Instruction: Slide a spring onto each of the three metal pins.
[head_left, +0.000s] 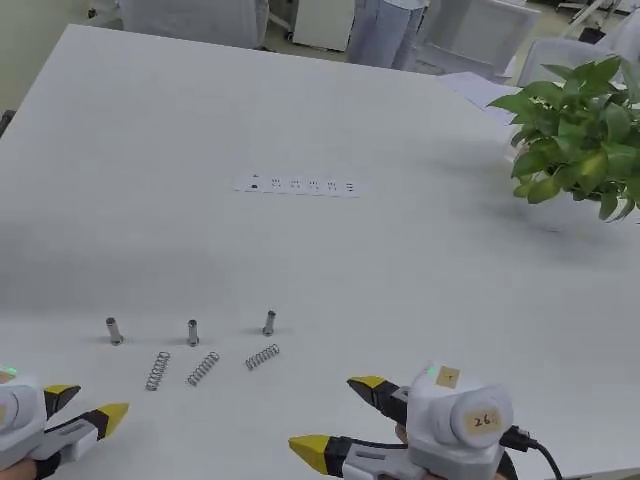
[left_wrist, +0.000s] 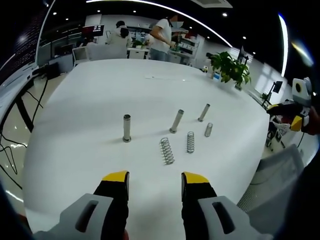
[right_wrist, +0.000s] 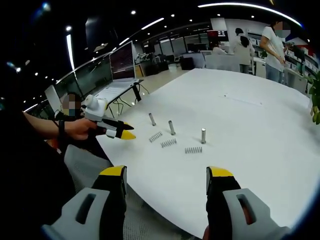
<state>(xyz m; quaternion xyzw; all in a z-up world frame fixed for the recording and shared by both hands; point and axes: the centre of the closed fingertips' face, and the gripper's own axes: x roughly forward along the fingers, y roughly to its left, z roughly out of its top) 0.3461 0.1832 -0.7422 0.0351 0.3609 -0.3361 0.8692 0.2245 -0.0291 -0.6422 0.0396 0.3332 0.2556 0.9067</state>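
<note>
Left tool and right tool are held open, empty; a coiled steel spring ahead must be gripped first.

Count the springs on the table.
3, lying loose on the table, just nearer the person than the metal pins: left spring, middle spring, right spring, as the head view has them. None seems hidden.
</note>
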